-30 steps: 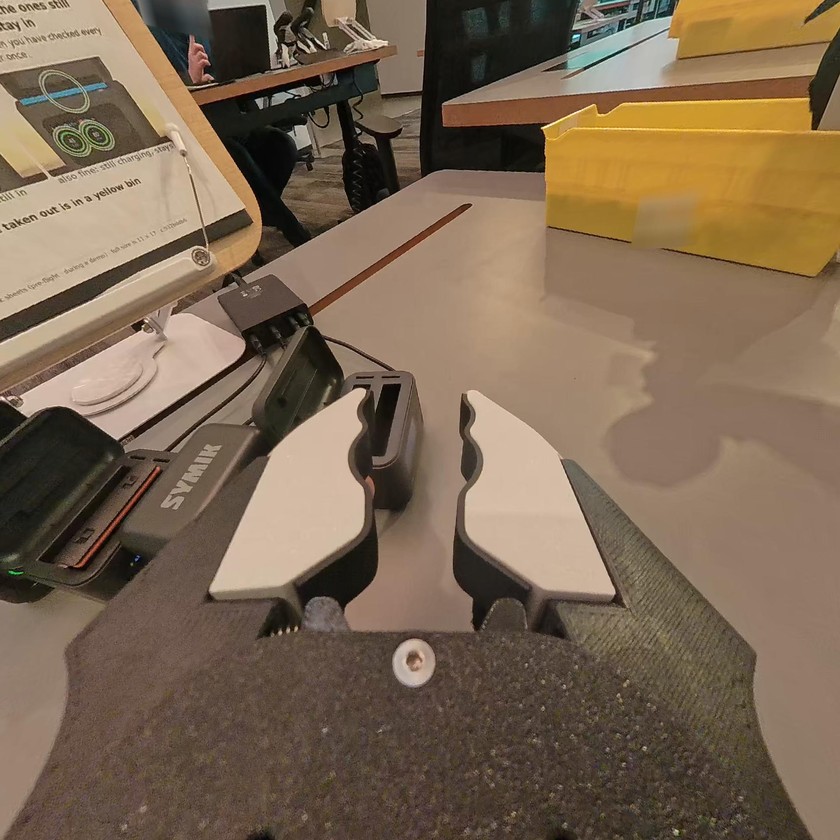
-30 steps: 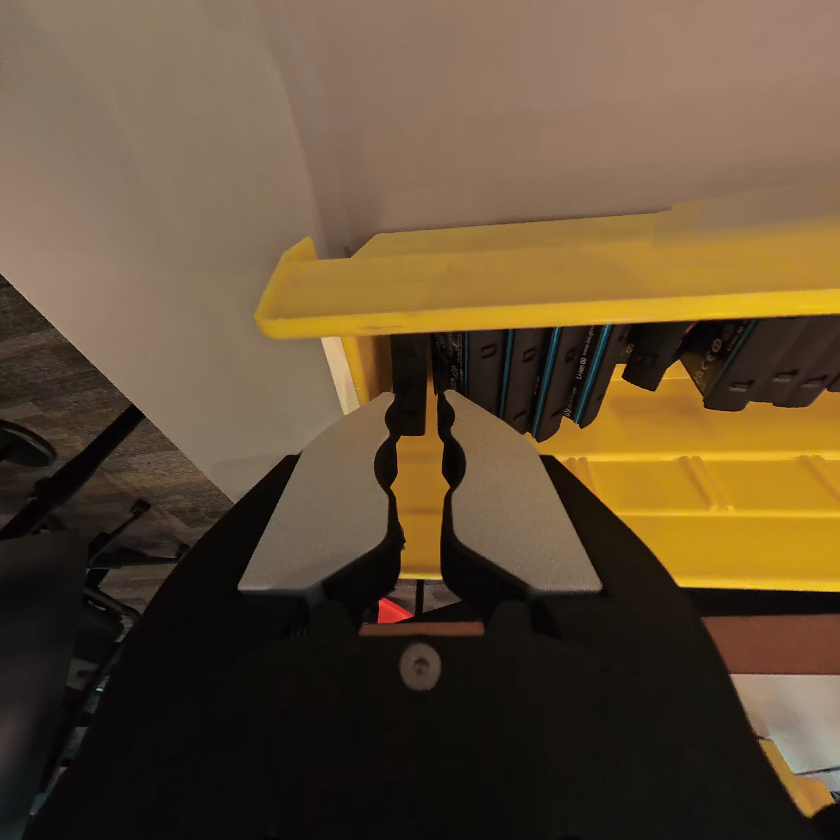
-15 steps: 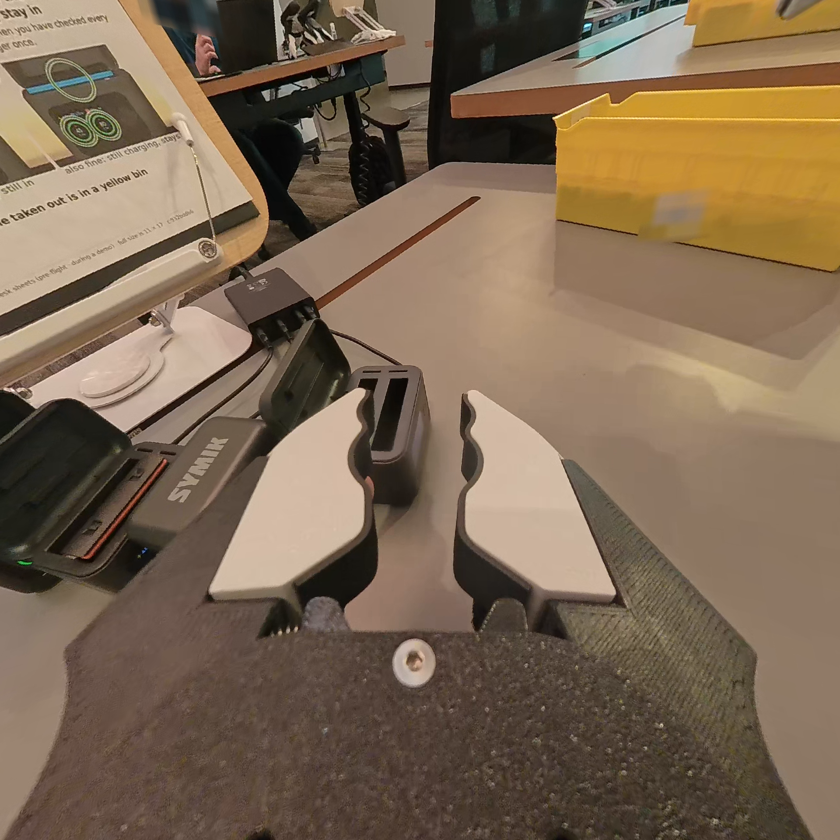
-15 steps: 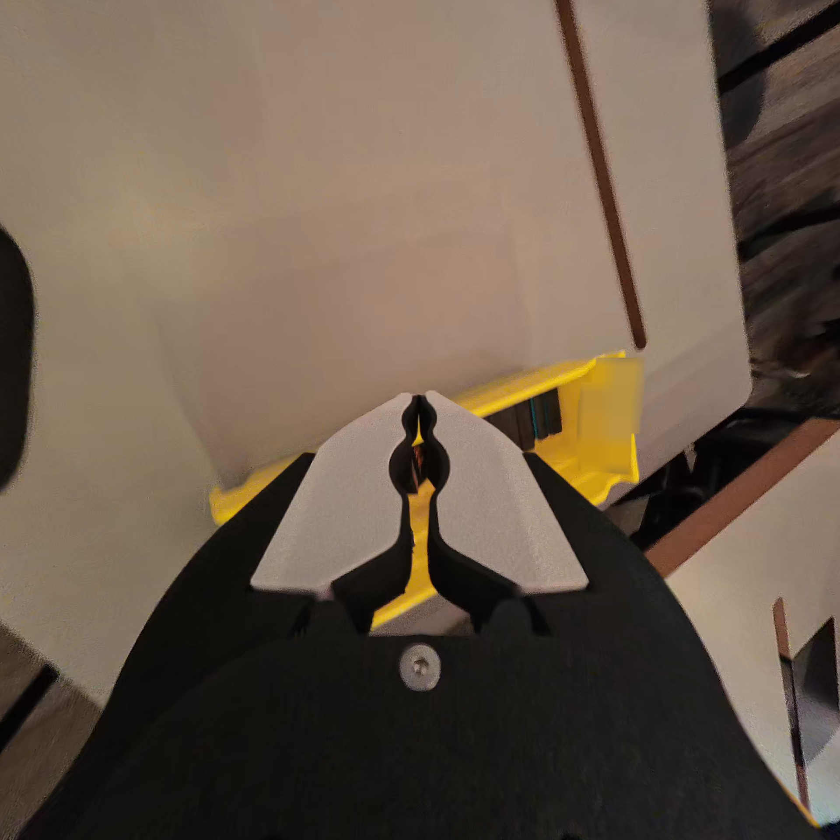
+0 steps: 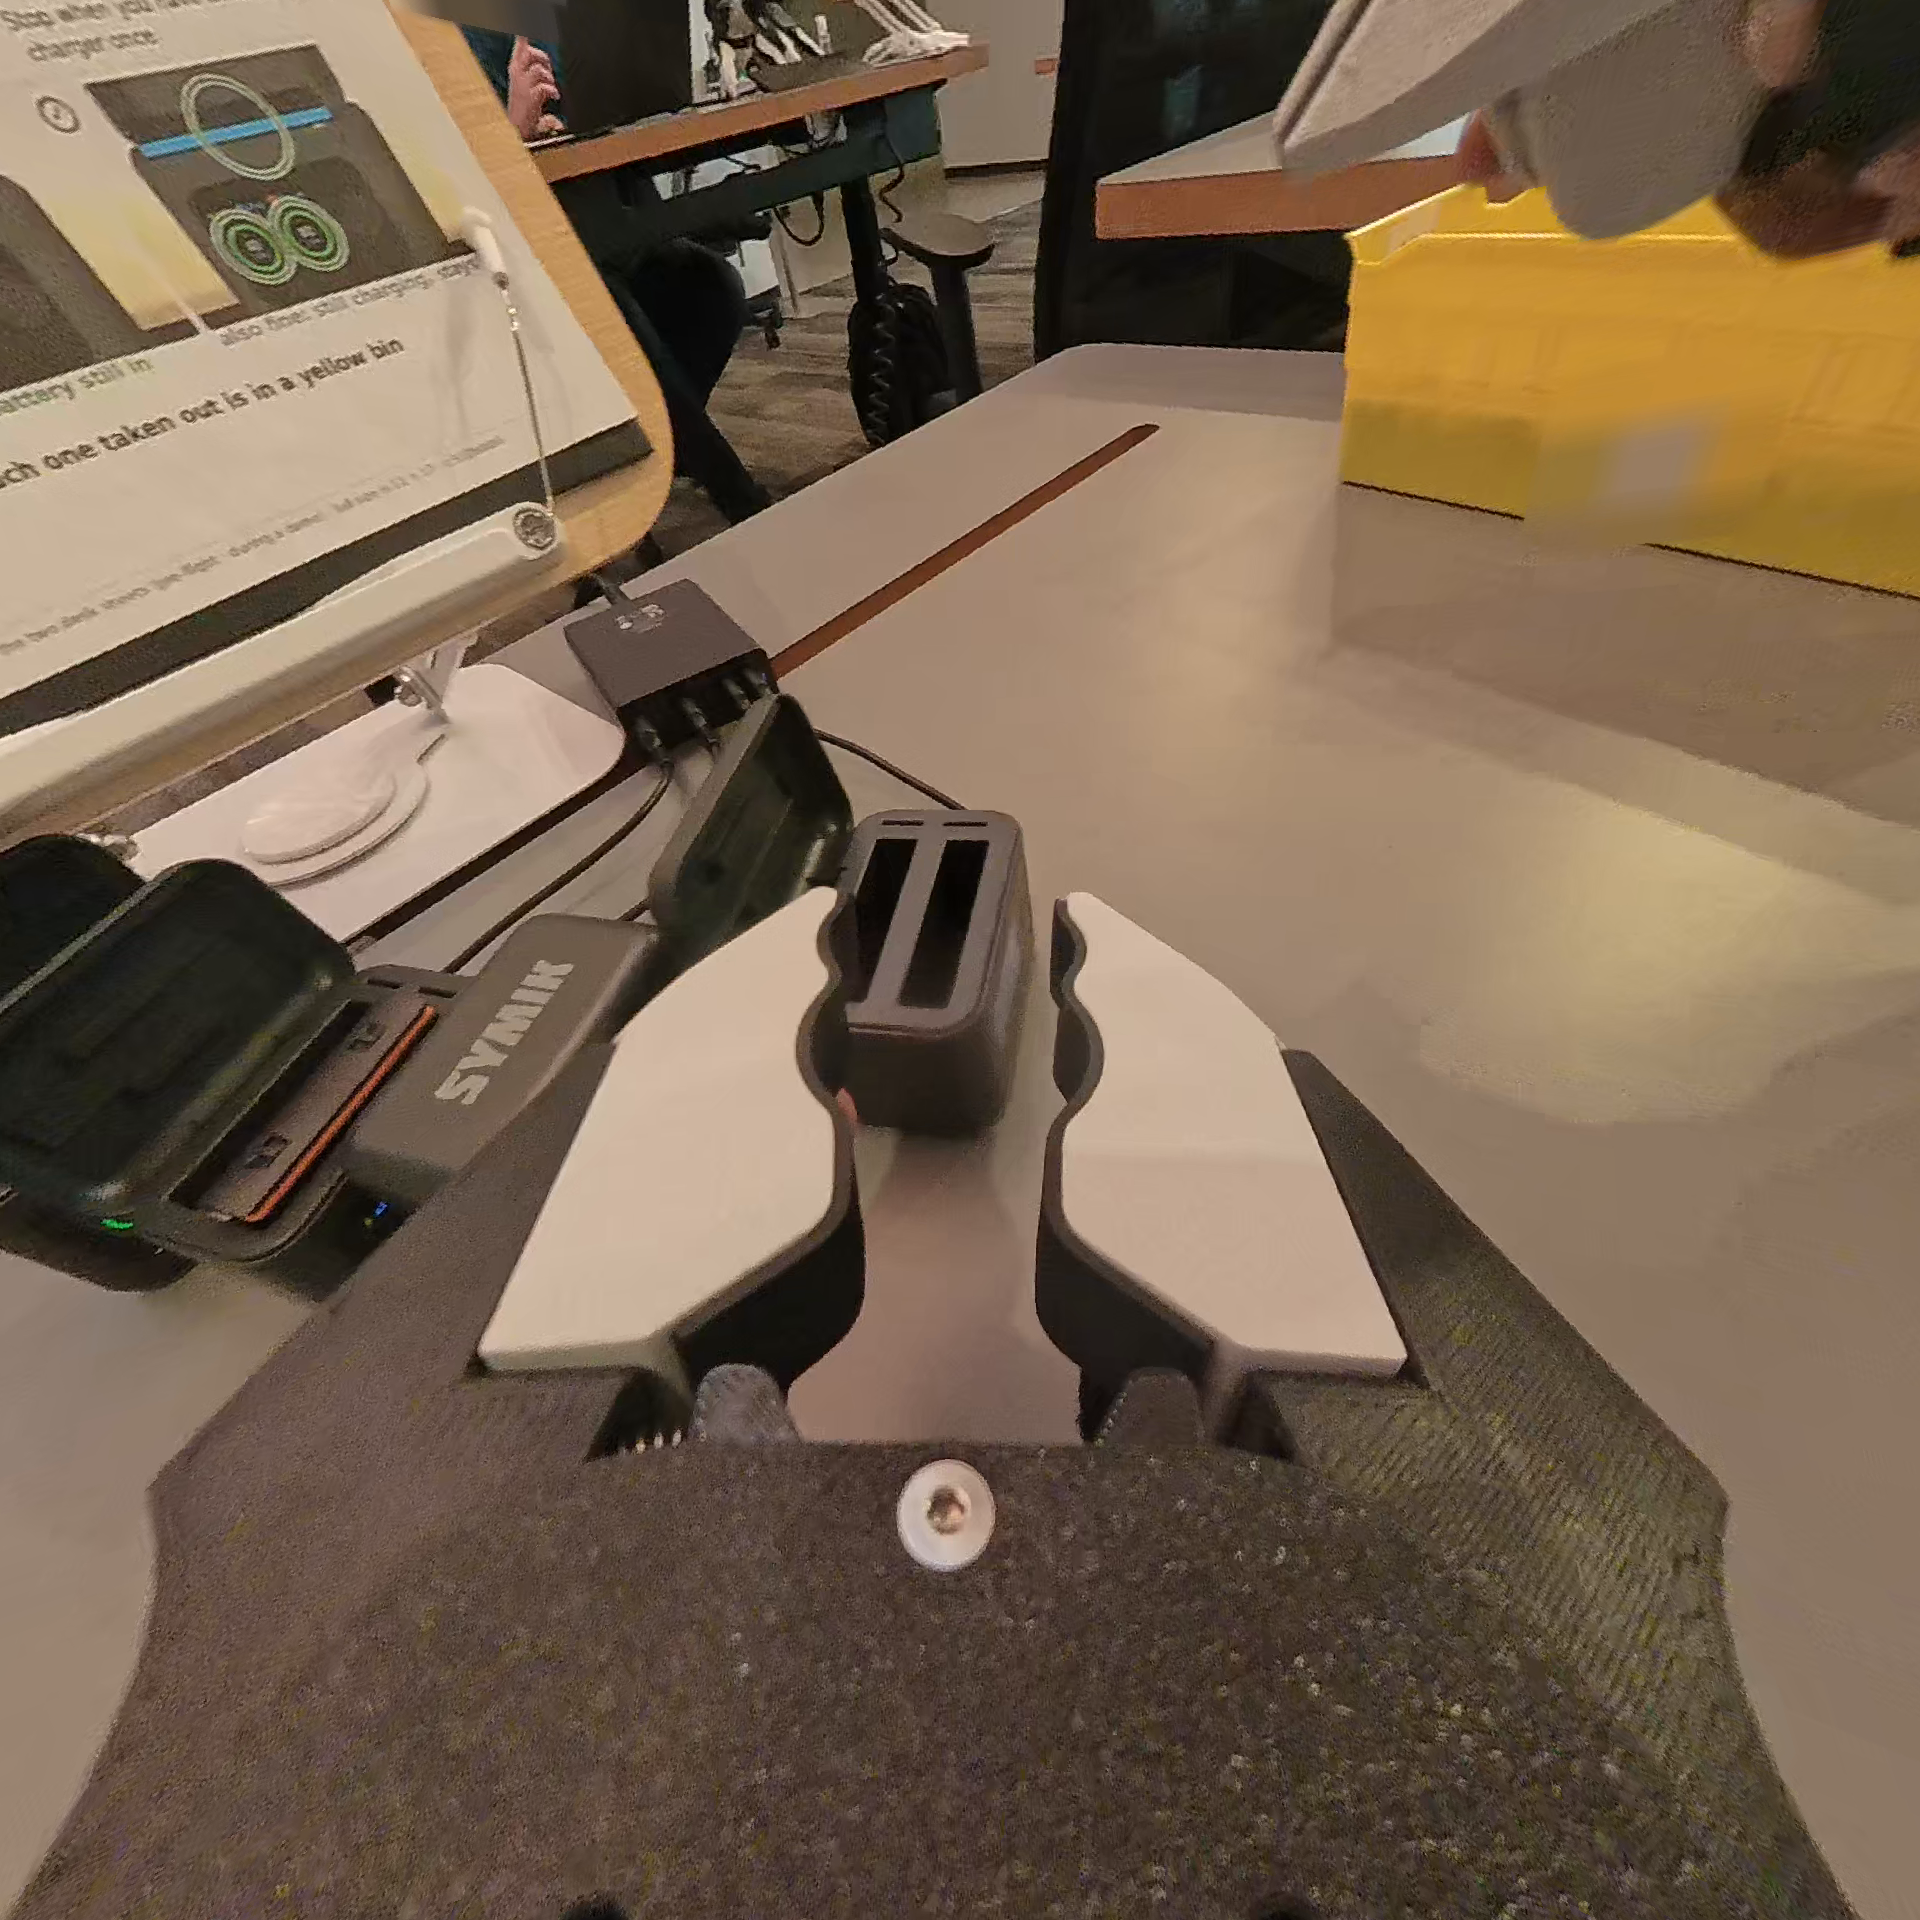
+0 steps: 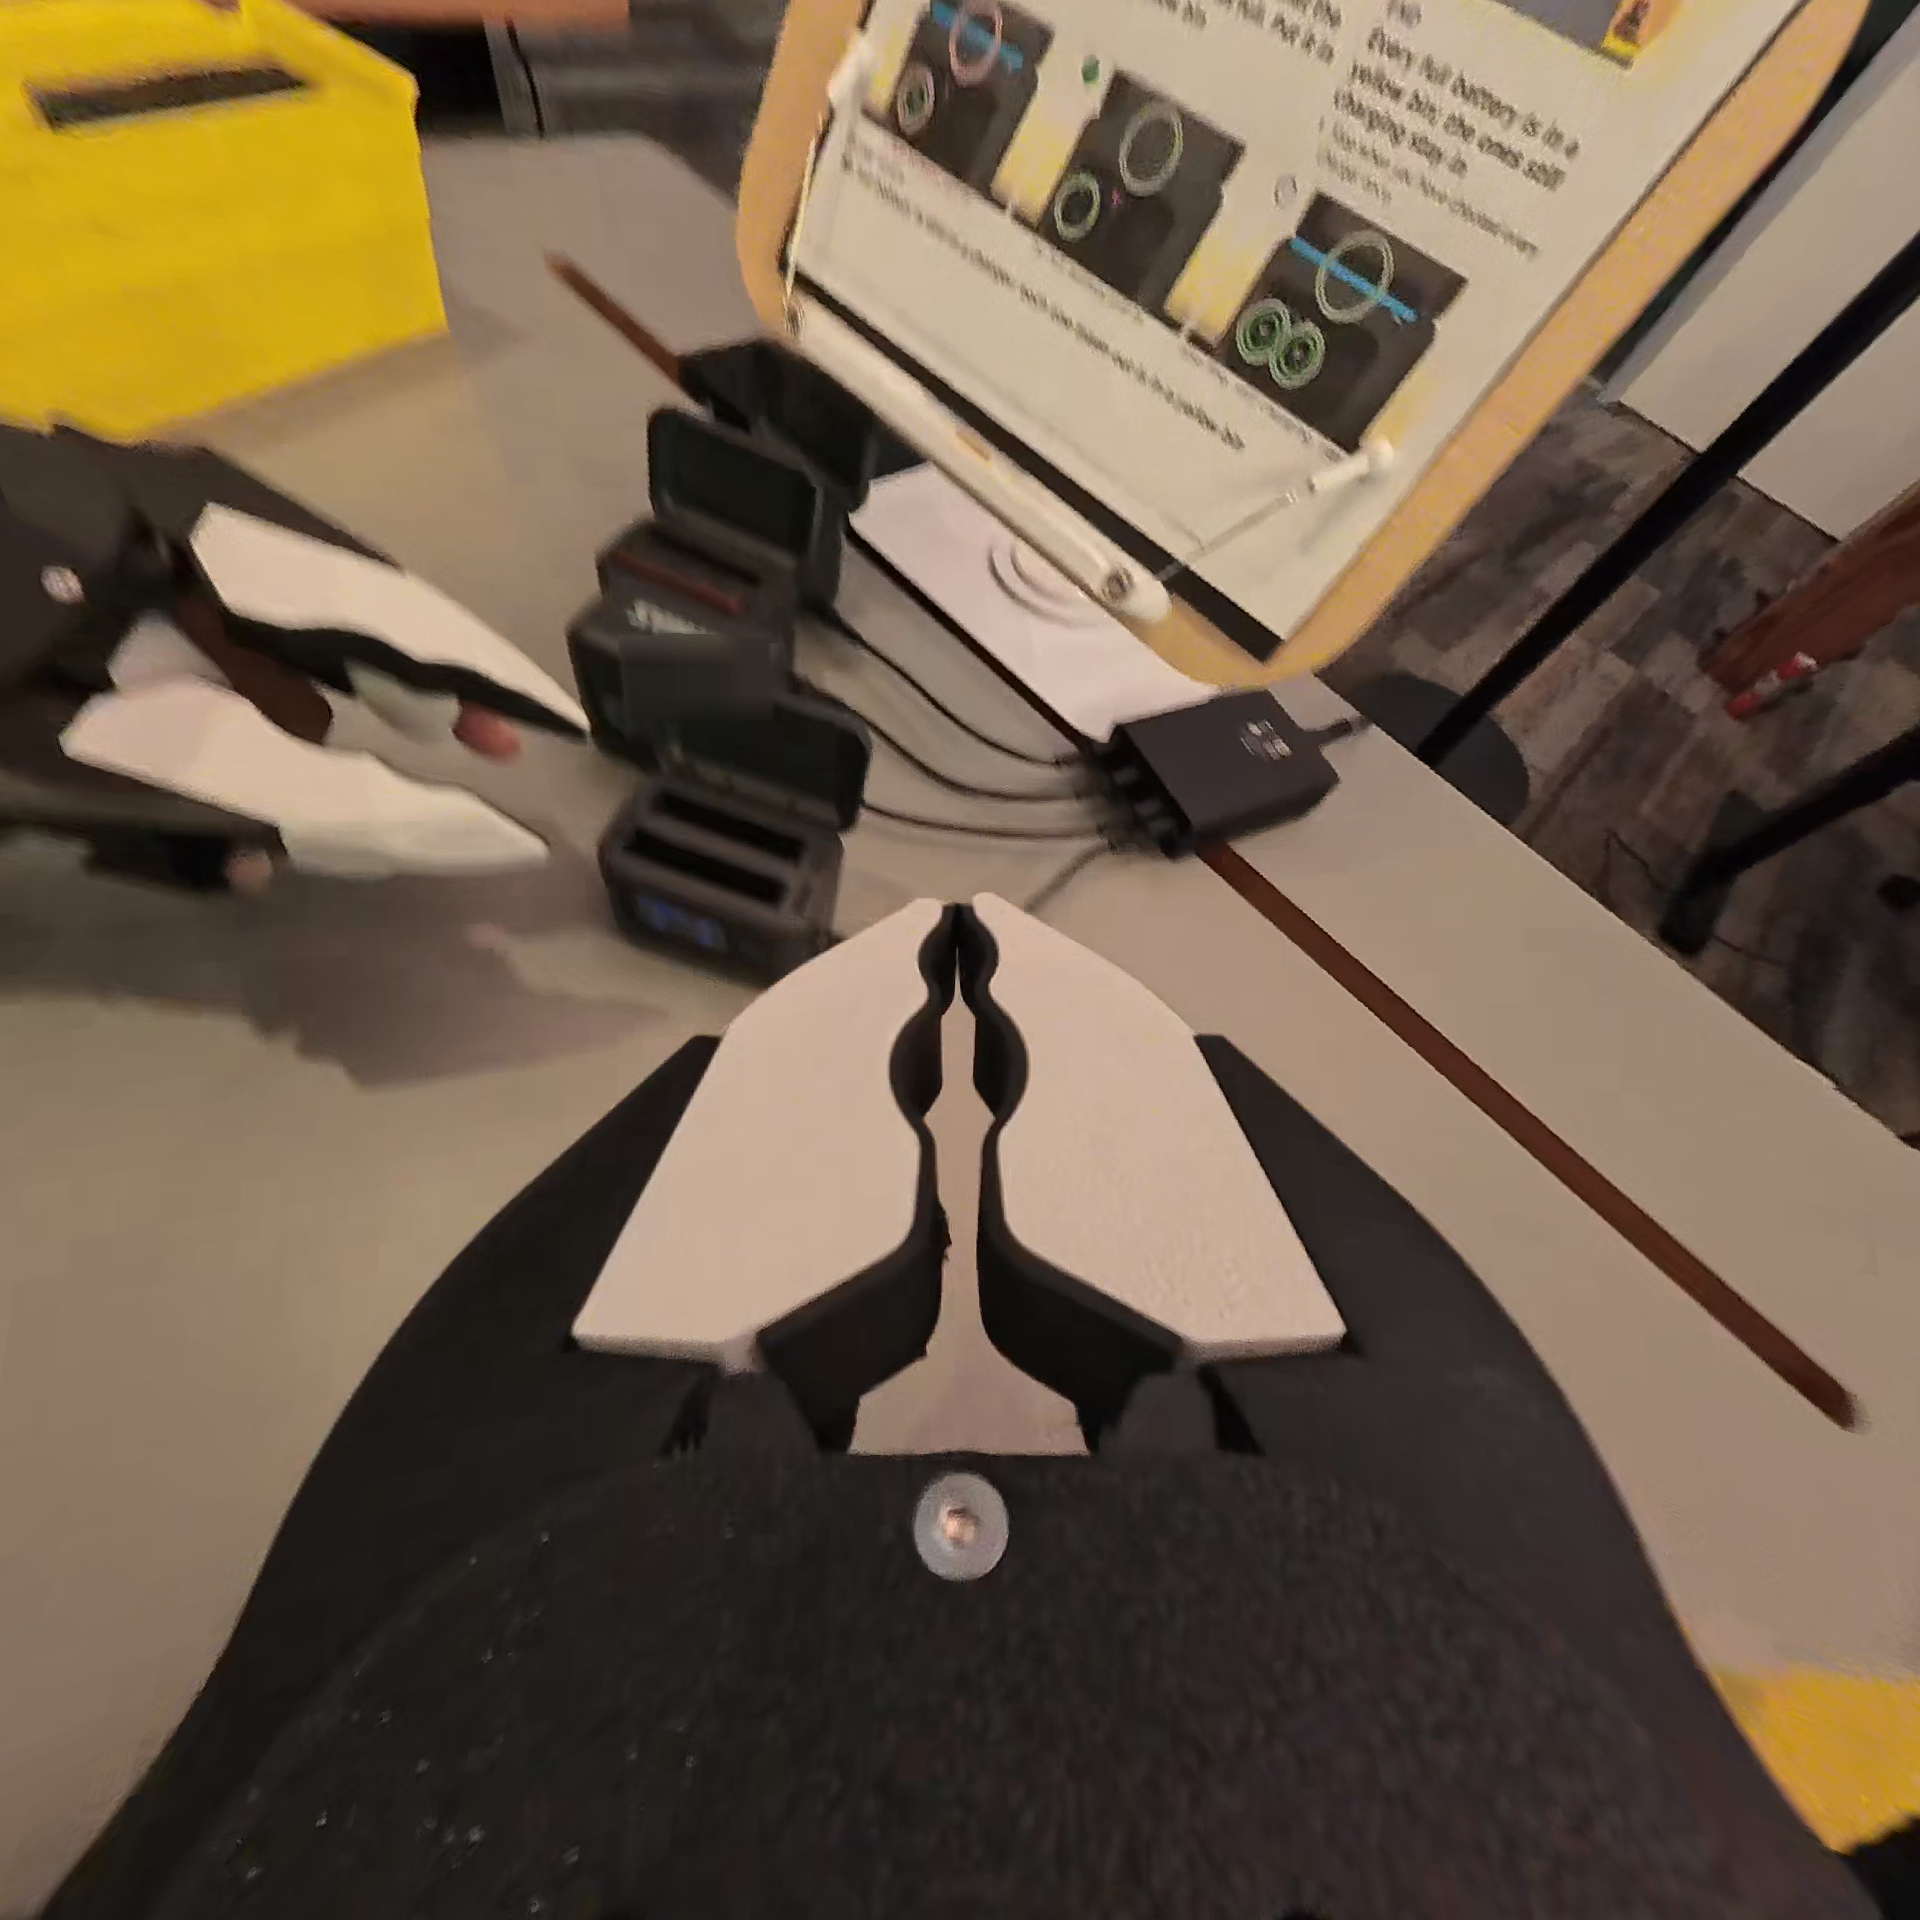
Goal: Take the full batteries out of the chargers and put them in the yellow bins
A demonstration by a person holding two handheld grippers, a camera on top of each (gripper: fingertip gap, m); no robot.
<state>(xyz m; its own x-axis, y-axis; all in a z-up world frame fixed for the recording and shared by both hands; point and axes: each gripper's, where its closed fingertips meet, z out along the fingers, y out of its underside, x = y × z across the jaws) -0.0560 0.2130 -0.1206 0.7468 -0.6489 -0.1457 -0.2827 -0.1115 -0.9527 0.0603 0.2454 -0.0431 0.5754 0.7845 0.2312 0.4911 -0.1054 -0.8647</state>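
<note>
The left gripper (image 5: 940,1023) has its jaws open around the nearest charger (image 5: 940,977), whose two slots look empty. The right gripper (image 6: 956,920) is closed on nothing, just near that same charger (image 6: 717,873). The next charger left (image 5: 260,1101) shows an orange-edged battery (image 5: 343,1107) seated in it. Batteries like this are probably light, rigid and smooth, best pinched on the flat faces and pulled straight out. The yellow bin (image 5: 1662,416) sits far right on the counter (image 5: 1351,831).

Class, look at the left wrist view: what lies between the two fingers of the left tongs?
In the left wrist view, an empty black charger stands between the open left tongs.
</note>
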